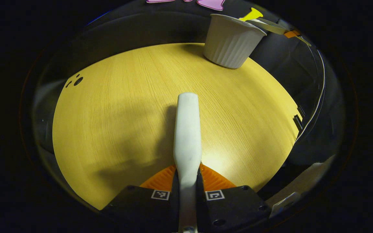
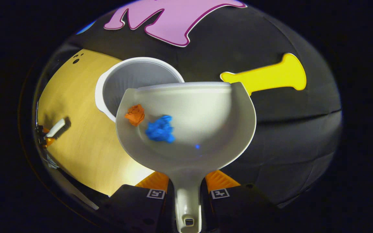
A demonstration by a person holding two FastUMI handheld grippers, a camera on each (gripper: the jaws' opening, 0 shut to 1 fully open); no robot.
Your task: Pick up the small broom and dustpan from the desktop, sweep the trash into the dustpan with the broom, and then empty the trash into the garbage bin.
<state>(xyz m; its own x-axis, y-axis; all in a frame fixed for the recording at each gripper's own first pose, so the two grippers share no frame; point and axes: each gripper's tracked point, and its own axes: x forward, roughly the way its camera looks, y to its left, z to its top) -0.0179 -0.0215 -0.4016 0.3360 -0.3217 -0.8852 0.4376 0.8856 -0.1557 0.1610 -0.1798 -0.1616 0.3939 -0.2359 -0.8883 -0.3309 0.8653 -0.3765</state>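
Left gripper pinches broom handle, parked over desk, clear of bin. Right gripper clamps dustpan handle, lip at bin rim for tipping; orange scrap & blue scrap inside.

bench: pale yellow wood grain, rounded edge, small dark holes near its far left edge | bin: white, ribbed, upright, at the far right edge of the bench | right gripper view: bin open-topped, standing on bench
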